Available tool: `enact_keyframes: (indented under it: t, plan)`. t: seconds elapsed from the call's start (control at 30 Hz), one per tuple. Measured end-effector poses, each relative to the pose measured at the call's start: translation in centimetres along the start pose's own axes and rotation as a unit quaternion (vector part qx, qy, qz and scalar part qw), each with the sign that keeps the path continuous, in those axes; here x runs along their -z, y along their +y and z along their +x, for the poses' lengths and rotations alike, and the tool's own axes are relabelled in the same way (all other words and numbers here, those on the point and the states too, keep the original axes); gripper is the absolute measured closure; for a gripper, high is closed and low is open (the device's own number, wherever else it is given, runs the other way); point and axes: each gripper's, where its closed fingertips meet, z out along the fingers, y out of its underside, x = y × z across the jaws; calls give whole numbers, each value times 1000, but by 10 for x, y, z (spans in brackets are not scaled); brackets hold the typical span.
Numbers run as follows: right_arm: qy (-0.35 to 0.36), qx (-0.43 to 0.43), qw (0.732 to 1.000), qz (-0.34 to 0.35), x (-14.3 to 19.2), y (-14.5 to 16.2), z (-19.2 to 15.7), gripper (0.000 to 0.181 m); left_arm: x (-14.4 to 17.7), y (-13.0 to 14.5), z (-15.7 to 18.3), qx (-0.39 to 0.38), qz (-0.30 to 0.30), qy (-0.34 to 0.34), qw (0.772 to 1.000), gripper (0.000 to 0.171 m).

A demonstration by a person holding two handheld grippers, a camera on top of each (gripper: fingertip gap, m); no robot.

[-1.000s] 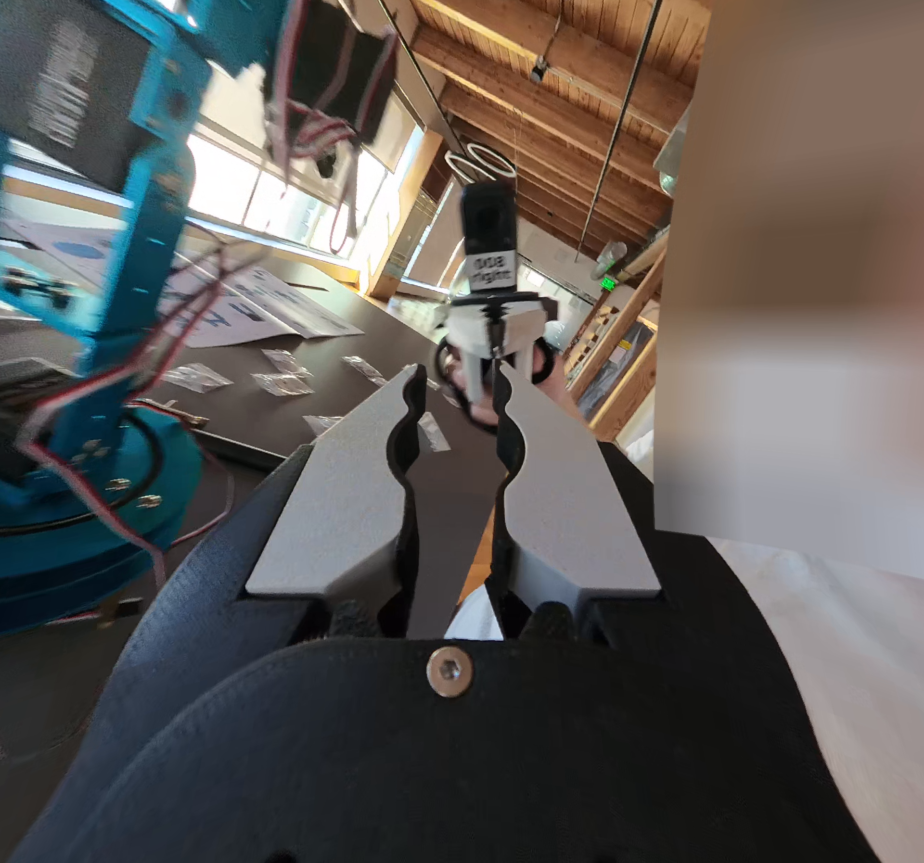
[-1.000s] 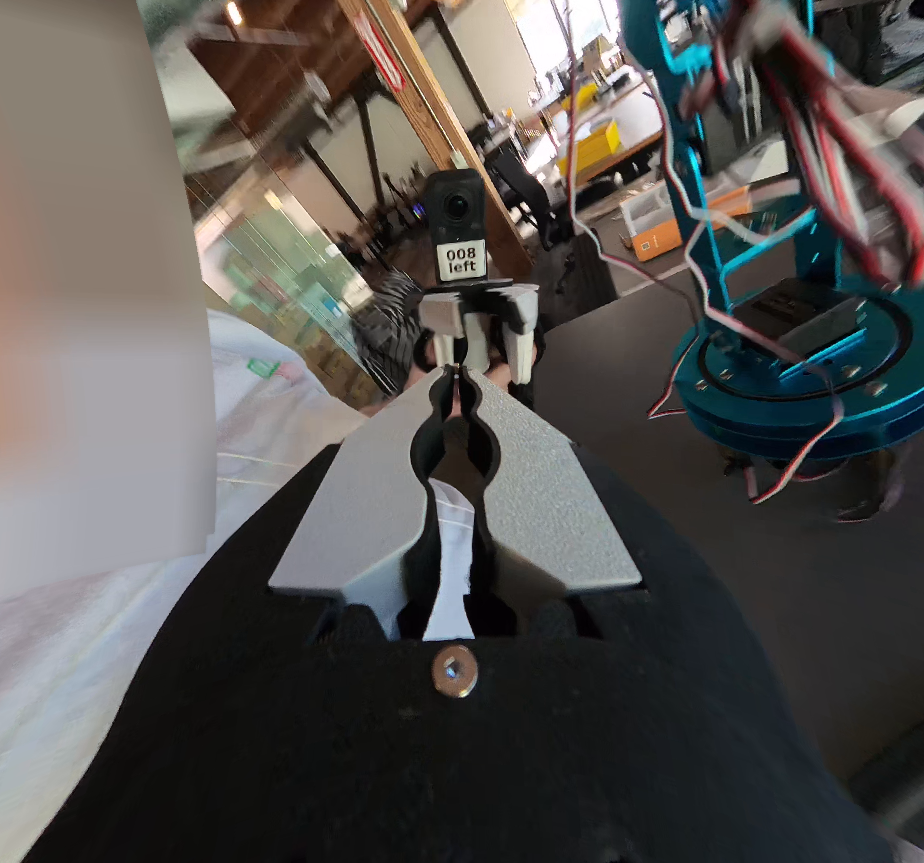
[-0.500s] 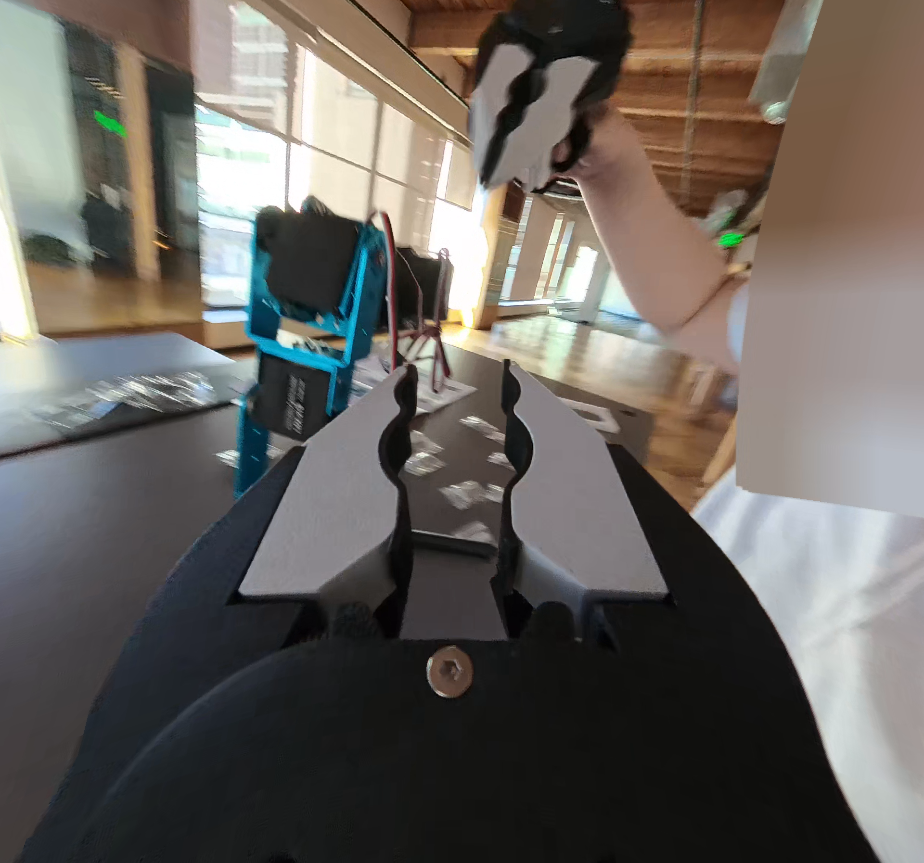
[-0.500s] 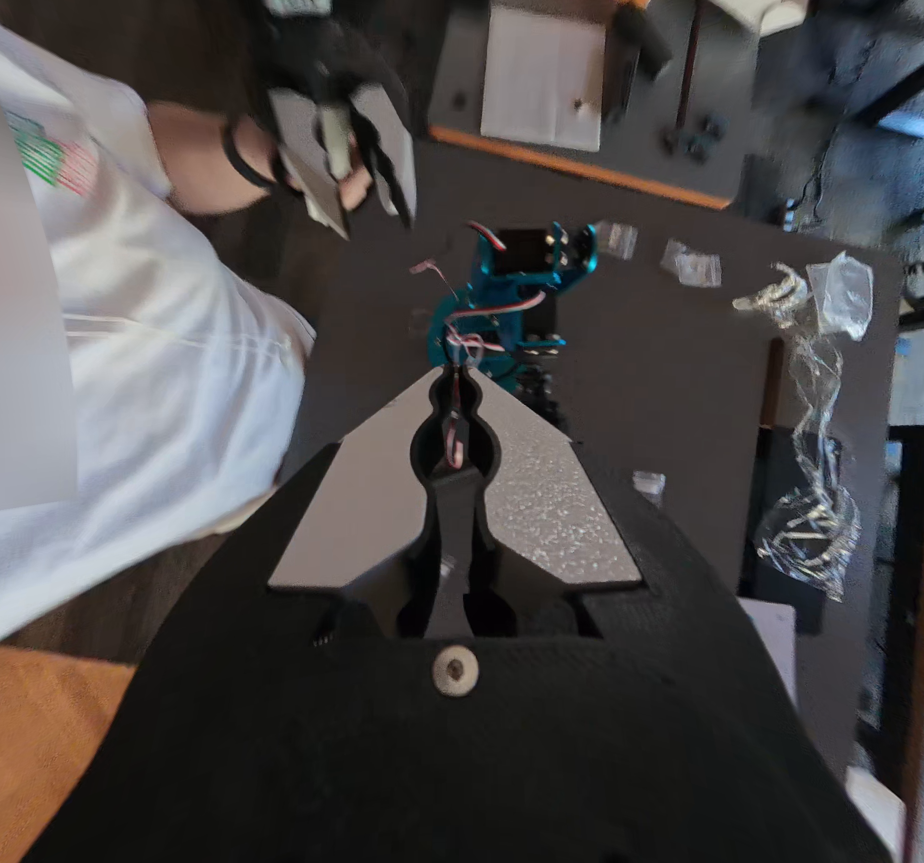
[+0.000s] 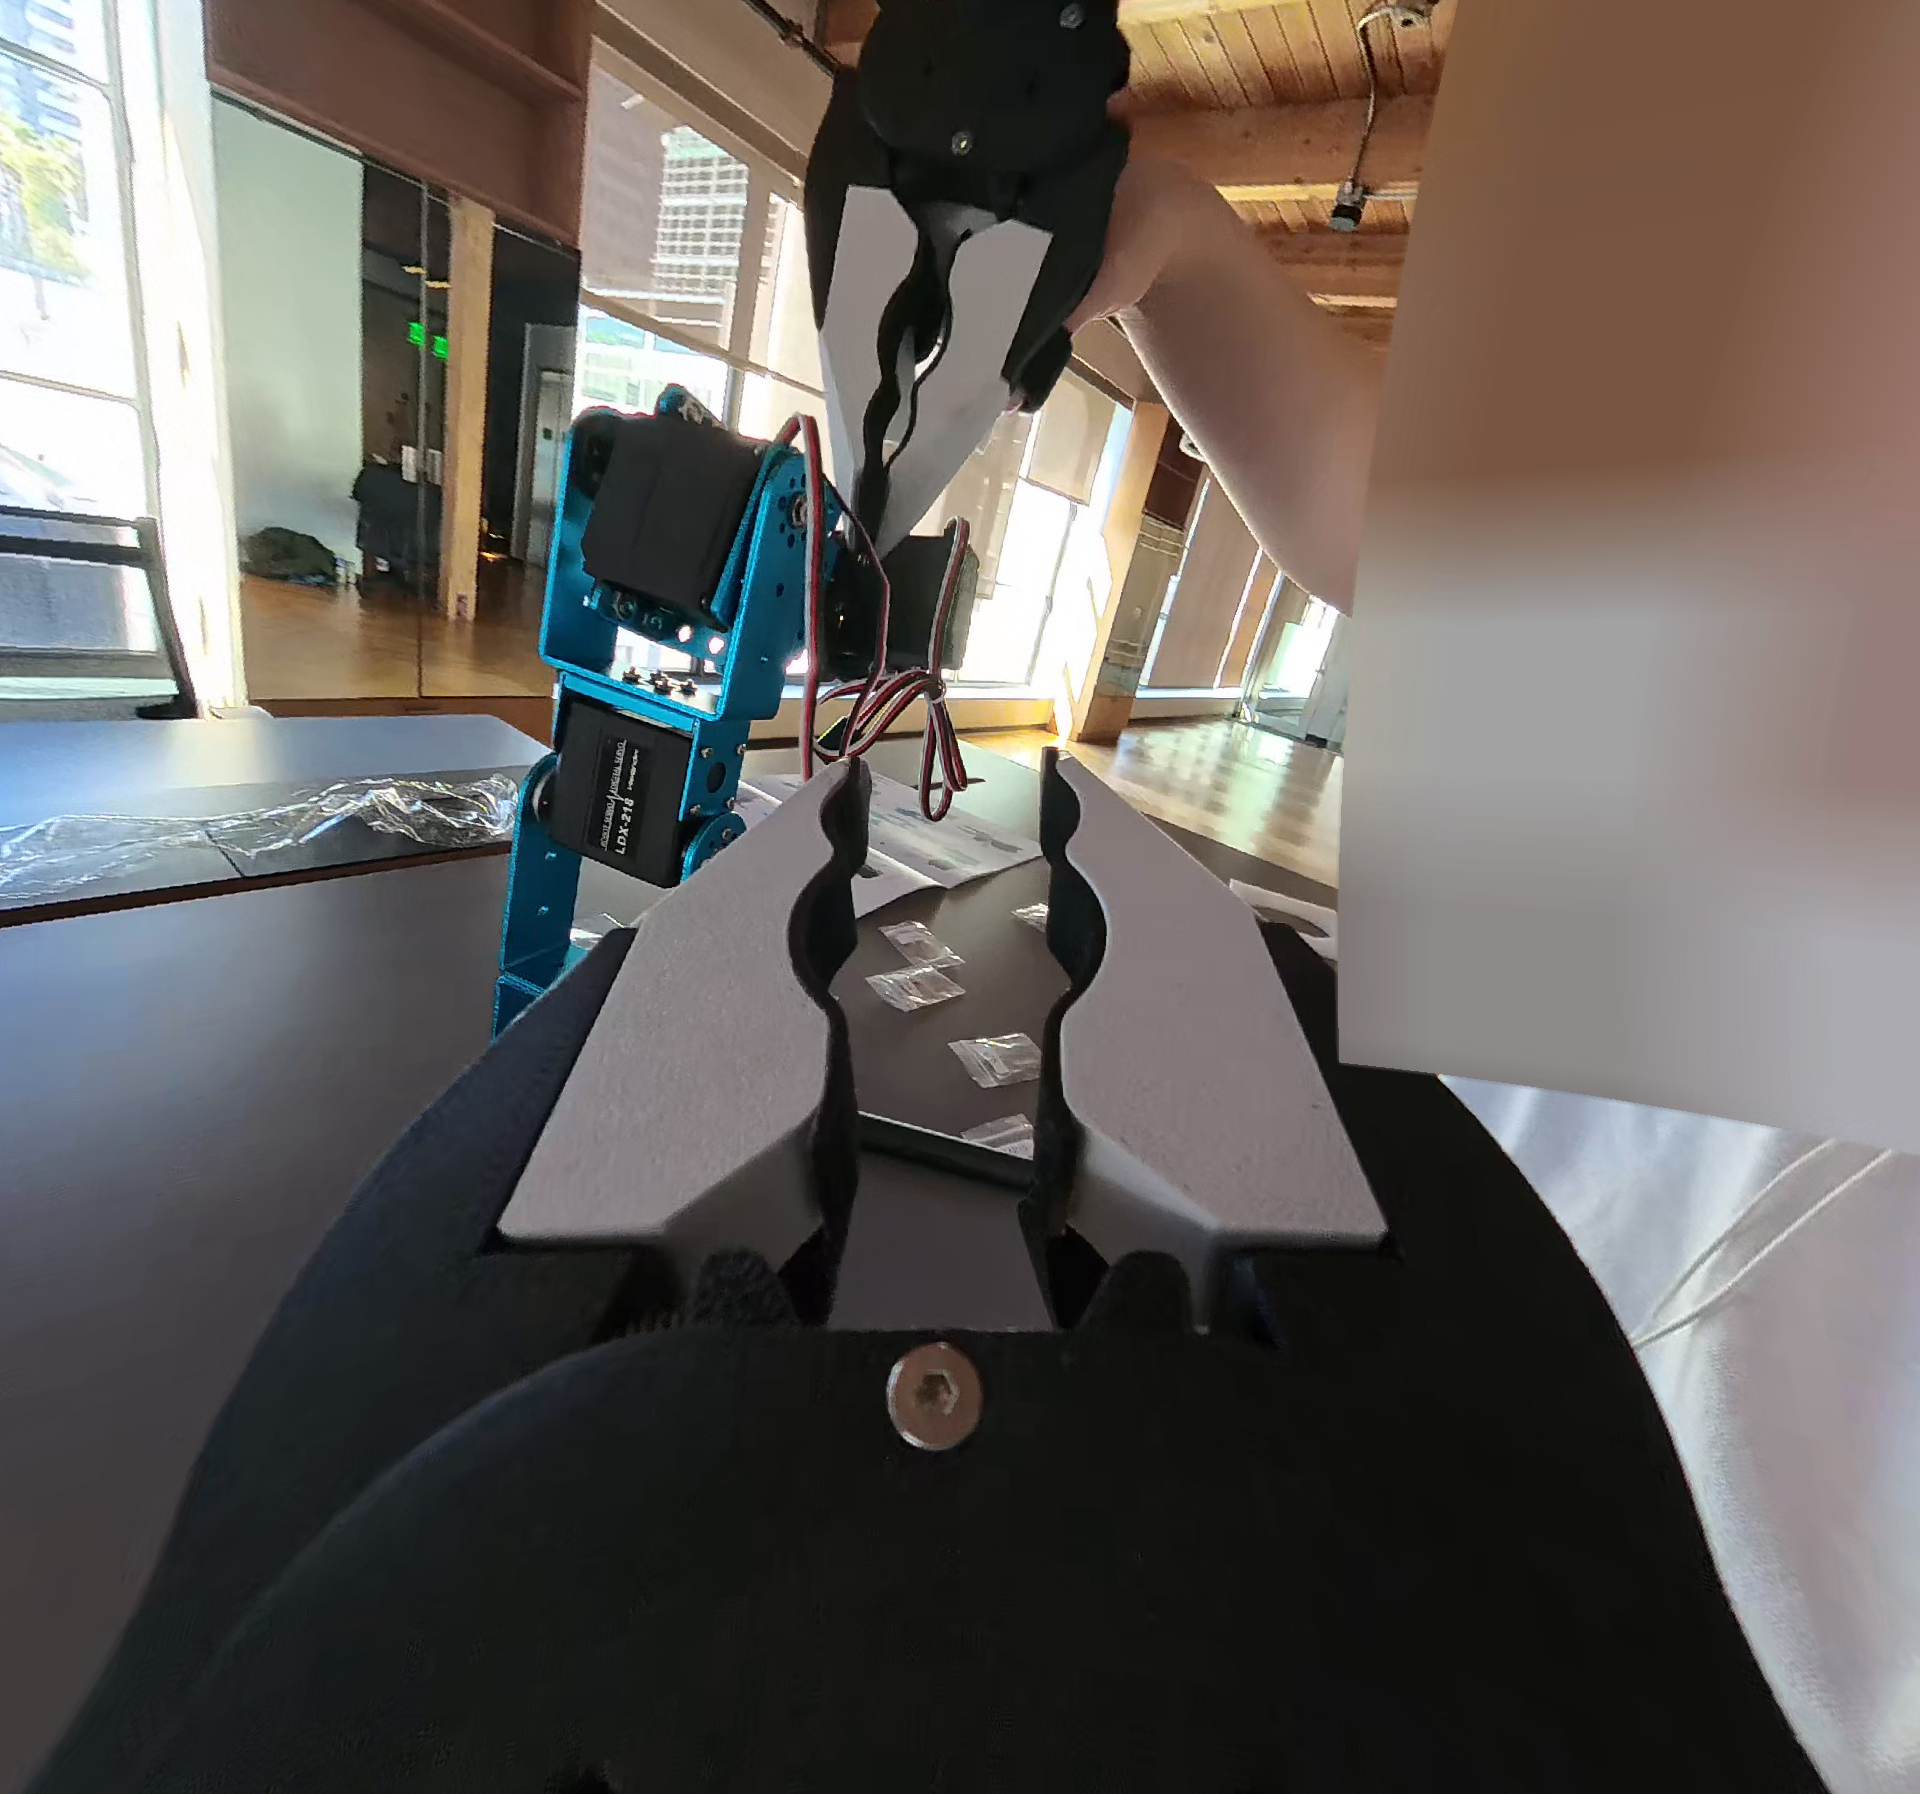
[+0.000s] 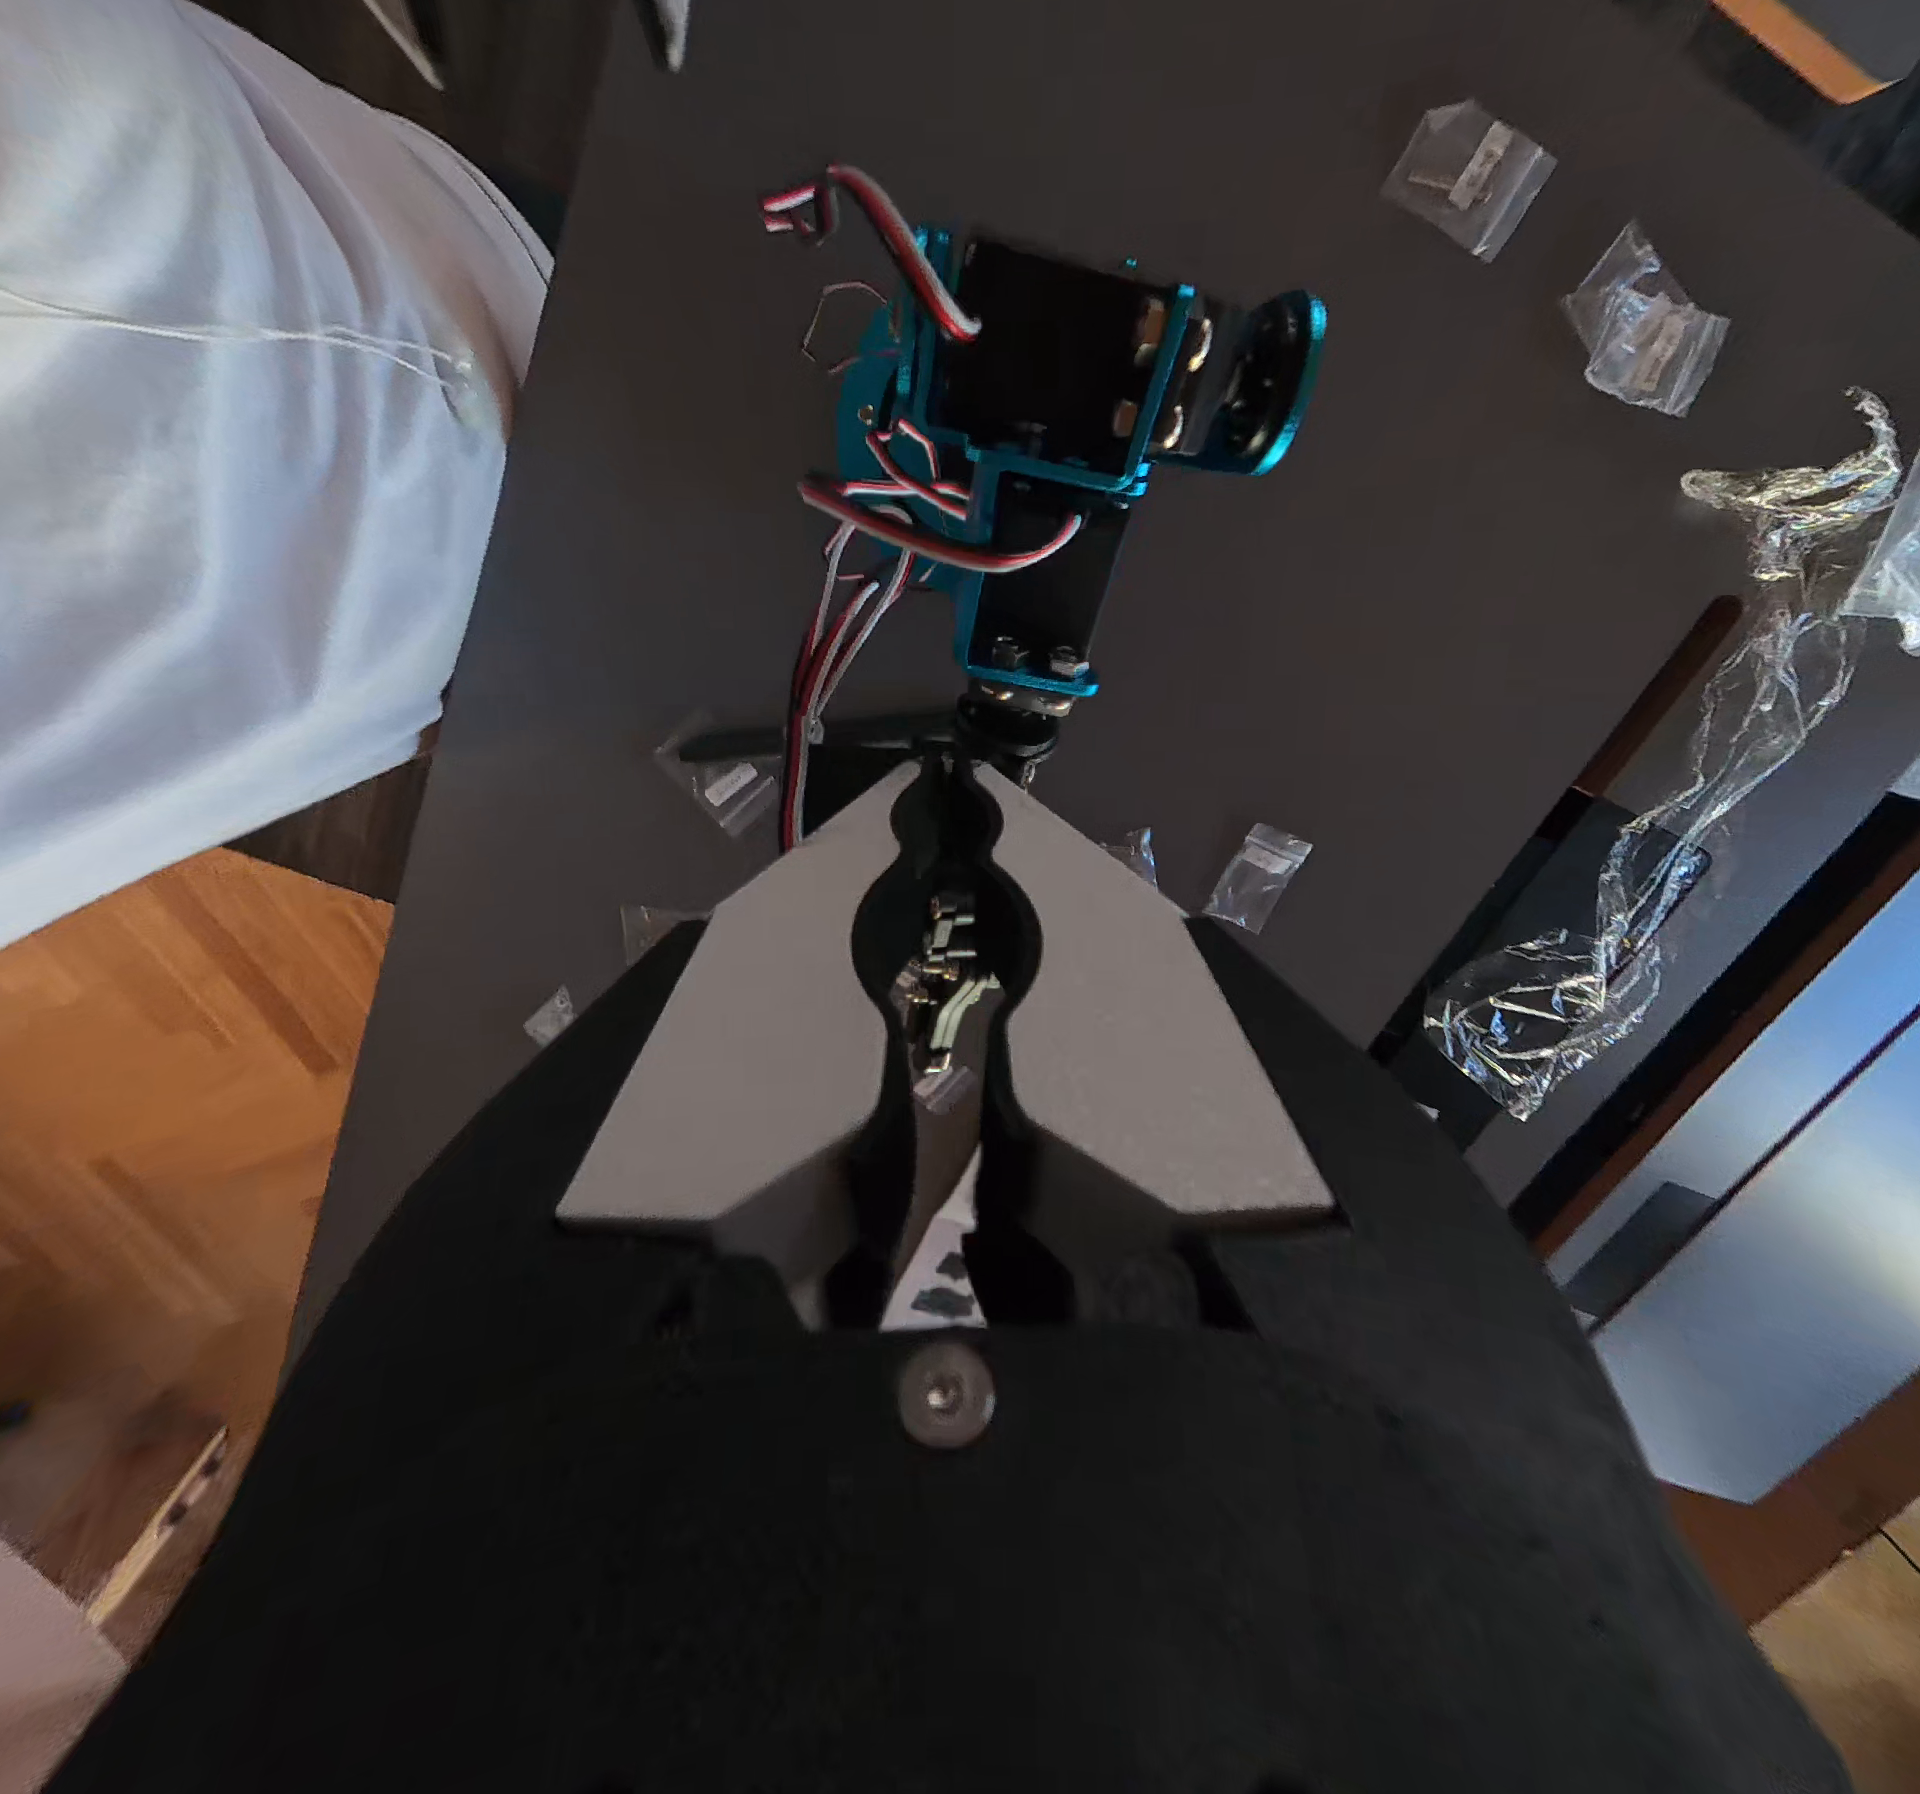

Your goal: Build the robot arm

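Observation:
A blue metal robot arm with black servos (image 5: pixel 665 643) and red-white-black wires stands on the dark table (image 5: pixel 208 1069). My left gripper (image 5: pixel 951 768) is open and empty, low over the table, pointing past the arm's right side. My right gripper (image 5: pixel 883 513) hangs above, pointing down, jaws shut, its tips at the arm's top by the wires. In the right wrist view my right gripper (image 6: pixel 940 757) looks down on the arm (image 6: pixel 1049 435), tips next to a black joint; nothing shows between the jaws. My left gripper (image 6: pixel 551 71) is at the top edge of that view.
Several small clear bags (image 5: pixel 920 981) lie on the table beyond the left gripper, beside a printed sheet (image 5: pixel 935 851). Crumpled clear wrap (image 6: pixel 1714 809) lies at the table's far side. A person in a white shirt (image 6: pixel 208 394) stands at the table edge. The gap from one gripper's tips to the other's is roughly 12 centimeters.
Both grippers swung away from facing each other. The right one rose above the blue arm, turned down and came closer to its top. The left one settled low, facing the arm.

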Motion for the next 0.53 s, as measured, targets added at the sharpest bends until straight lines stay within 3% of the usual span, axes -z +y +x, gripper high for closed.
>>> enact_keyframes:
  t: [0.33,0.53]
  plan:
    - [10,-11,999,-31,-4,3,3,181,-6,4,10,-3,-2,-8,1000,141]
    - [53,-17,998,-14,-1,1,7,181,-20,10,11,-51,-26,-42,997,142]
